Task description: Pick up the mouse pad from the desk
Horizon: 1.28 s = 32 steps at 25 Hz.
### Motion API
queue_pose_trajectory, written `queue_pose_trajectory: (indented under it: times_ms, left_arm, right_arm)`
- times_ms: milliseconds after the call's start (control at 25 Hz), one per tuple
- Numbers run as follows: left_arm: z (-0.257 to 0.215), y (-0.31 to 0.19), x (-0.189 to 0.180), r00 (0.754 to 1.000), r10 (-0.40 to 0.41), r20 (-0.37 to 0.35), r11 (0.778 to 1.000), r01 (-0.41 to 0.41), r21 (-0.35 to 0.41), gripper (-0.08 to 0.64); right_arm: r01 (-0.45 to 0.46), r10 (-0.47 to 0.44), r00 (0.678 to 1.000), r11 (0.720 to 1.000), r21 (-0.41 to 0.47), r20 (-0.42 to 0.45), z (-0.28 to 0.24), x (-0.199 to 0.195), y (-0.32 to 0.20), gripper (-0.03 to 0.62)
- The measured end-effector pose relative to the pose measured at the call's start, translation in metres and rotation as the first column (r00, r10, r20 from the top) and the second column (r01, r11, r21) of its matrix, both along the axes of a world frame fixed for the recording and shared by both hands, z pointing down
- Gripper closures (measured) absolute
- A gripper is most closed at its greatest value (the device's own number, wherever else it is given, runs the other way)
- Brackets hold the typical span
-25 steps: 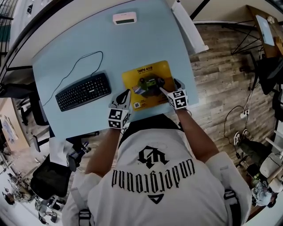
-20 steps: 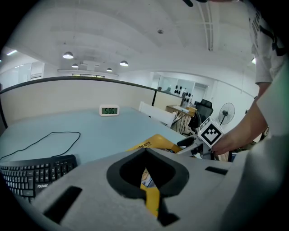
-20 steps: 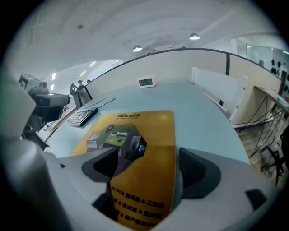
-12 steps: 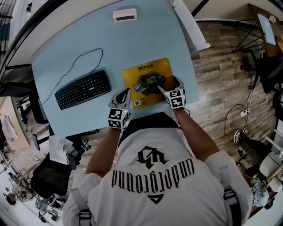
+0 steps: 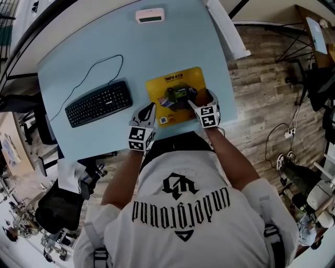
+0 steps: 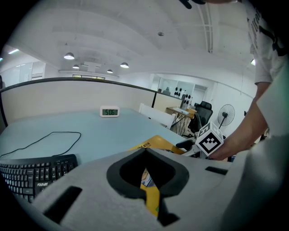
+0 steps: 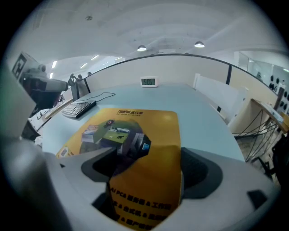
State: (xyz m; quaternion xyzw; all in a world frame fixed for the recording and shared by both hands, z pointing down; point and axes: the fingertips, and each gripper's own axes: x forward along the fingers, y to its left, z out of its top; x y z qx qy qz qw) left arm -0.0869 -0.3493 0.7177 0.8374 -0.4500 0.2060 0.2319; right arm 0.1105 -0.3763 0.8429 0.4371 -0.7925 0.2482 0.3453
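On the surface (image 5: pixel 178 47), the mouse pad (image 5: pixel 175 84) lies between left gripper (image 5: pixel 150 111) and right gripper (image 5: pixel 194 104) (an edge in each one's jaws), keyboard (image 5: pixel 99 103) left of the left gripper, clock (image 5: pixel 150 15) well beyond both.

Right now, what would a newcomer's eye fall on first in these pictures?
The bright yellow mouse pad at the near edge of the pale blue desk, with the left tool and the right tool each shut on it near a front corner. After that, the black keyboard to its left and the small digital clock at the desk's far edge.
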Motion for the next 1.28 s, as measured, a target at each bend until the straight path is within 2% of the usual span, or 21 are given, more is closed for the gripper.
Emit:
queue_pose_trajectory:
  times_ms: [200,480,680,840,1280]
  left_arm:
    - [-0.004,0.001,-0.001,1.000,-0.002,-0.001,1.000,0.002,0.009,0.552]
    - [-0.006,0.006,-0.005,1.000,-0.005,0.001,1.000,0.005,0.024,0.552]
    - [-0.011,0.011,-0.012,1.000,-0.009,0.003,0.999,0.009,0.037,0.552]
    - [-0.020,0.012,-0.020,1.000,-0.017,0.006,0.999,0.016,0.050,0.552]
    - [-0.039,0.031,-0.038,1.000,-0.013,-0.005,0.996,0.014,0.086,0.552]
  right_arm:
    - [0.006,-0.006,1.000,1.000,0.009,-0.008,0.006,0.000,0.001,0.176]
    - [0.073,-0.073,0.997,0.997,-0.012,0.003,-0.004,-0.024,0.013,0.369]
    - [0.110,-0.108,0.993,0.993,-0.039,0.045,-0.003,-0.028,0.017,0.449]
    - [0.143,-0.140,0.989,0.989,-0.046,0.055,-0.009,-0.040,0.023,0.543]
    - [0.104,-0.103,0.993,0.995,-0.002,0.054,-0.031,-0.047,0.028,0.569]
